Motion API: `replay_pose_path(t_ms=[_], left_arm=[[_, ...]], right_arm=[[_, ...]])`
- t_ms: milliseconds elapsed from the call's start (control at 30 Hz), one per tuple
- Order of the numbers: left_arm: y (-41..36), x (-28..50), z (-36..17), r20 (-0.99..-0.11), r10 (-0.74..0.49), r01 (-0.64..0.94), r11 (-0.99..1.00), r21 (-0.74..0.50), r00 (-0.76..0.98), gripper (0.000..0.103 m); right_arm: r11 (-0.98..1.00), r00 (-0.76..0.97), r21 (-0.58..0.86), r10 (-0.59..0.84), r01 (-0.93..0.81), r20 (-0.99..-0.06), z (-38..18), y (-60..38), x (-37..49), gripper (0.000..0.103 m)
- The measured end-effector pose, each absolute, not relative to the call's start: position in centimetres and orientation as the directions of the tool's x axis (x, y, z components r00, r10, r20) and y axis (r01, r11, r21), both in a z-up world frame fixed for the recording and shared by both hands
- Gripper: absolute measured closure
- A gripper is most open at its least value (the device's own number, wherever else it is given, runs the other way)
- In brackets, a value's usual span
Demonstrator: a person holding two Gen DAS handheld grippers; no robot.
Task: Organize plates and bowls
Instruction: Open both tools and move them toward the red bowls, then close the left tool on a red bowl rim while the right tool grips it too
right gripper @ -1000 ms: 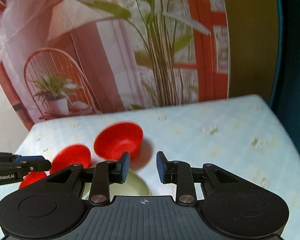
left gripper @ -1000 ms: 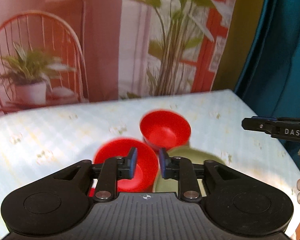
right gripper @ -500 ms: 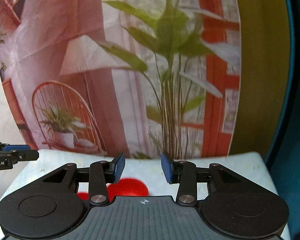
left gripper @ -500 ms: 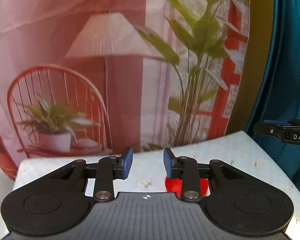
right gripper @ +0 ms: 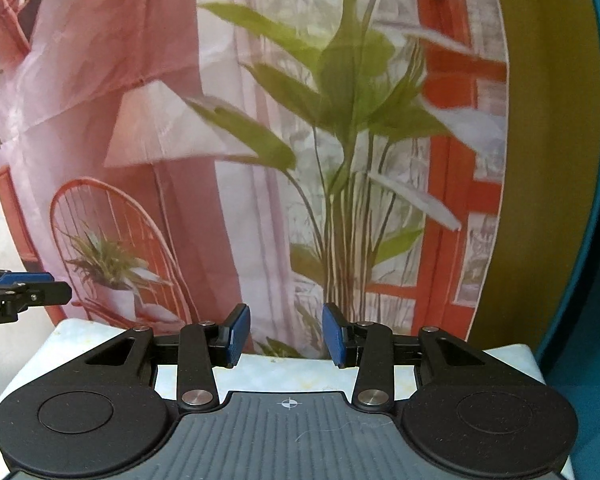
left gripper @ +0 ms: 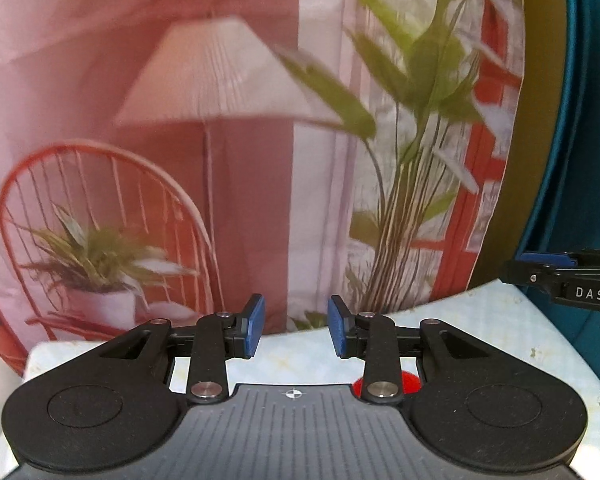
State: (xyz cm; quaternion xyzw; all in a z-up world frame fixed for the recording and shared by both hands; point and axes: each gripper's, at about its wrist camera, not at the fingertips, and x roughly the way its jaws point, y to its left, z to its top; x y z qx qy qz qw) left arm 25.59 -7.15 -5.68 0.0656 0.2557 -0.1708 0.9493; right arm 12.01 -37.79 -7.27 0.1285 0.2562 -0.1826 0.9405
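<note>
My left gripper (left gripper: pixel 296 330) and right gripper (right gripper: pixel 286 334): both jaws apart, nothing held. Red bowl (left gripper: pixel 410 382) on table (left gripper: pixel 480 320), mostly hidden behind my left gripper's right finger.

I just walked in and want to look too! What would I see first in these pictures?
First, the big printed backdrop behind the table, with a lamp, a red chair and tall green leaves. Next, the left gripper and right gripper, both open and empty. A bit of red bowl peeks out behind the left one.
</note>
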Motion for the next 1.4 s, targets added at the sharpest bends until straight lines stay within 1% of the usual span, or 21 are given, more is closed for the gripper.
replay_pose_path(t_ms=[333, 600, 767, 1033, 1133, 1233, 1267, 1300, 1367, 1400], left_arm=[[-9.5, 30.9, -13.5, -0.65, -0.329, 0.398, 0.916, -0.043, 0.685, 0.067], [-11.6, 32.6, -19.6, -0.746, -0.343, 0.433, 0.898, -0.082, 0.57, 0.067], [-11.8, 32.9, -21.5, -0.766, -0.341, 0.444, 0.892, -0.082, 0.544, 0.067], [-12.2, 33.5, -23.3, -0.793, -0.328, 0.443, 0.893, -0.083, 0.513, 0.067], [-12.3, 33.2, -23.6, -0.803, -0.308, 0.452, 0.89, -0.055, 0.51, 0.067], [-12.4, 33.0, -24.0, -0.805, -0.306, 0.459, 0.887, -0.047, 0.508, 0.075], [-12.3, 33.0, -24.0, -0.805, -0.309, 0.462, 0.886, -0.049, 0.507, 0.082], [-12.4, 33.0, -24.1, -0.806, -0.31, 0.464, 0.884, -0.049, 0.505, 0.085], [-12.6, 32.7, -24.1, -0.802, -0.318, 0.476, 0.878, -0.048, 0.505, 0.086], [-12.7, 32.5, -24.1, -0.801, -0.318, 0.479, 0.877, -0.044, 0.508, 0.086]], right_arm=[[0.878, 0.724, 0.187, -0.226, 0.441, -0.651, -15.6, -40.5, 14.7, 0.066], [0.88, 0.656, 0.225, -0.121, 0.419, -0.745, -21.8, -39.3, 16.0, 0.066], [0.88, 0.622, 0.232, -0.088, 0.415, -0.778, -23.9, -38.6, 16.2, 0.066], [0.872, 0.597, 0.256, -0.052, 0.418, -0.8, -24.9, -38.2, 16.1, 0.066], [0.868, 0.588, 0.27, -0.031, 0.417, -0.809, -25.3, -38.0, 16.0, 0.066], [0.866, 0.583, 0.282, -0.013, 0.412, -0.812, -25.5, -37.8, 16.0, 0.07], [0.866, 0.584, 0.285, -0.009, 0.41, -0.812, -25.6, -37.8, 16.0, 0.07], [0.864, 0.585, 0.29, -0.006, 0.411, -0.811, -25.5, -37.8, 16.0, 0.071], [0.861, 0.591, 0.302, 0.002, 0.41, -0.807, -25.6, -37.7, 16.1, 0.079], [0.86, 0.595, 0.309, 0.007, 0.406, -0.803, -25.6, -37.6, 16.2, 0.087]])
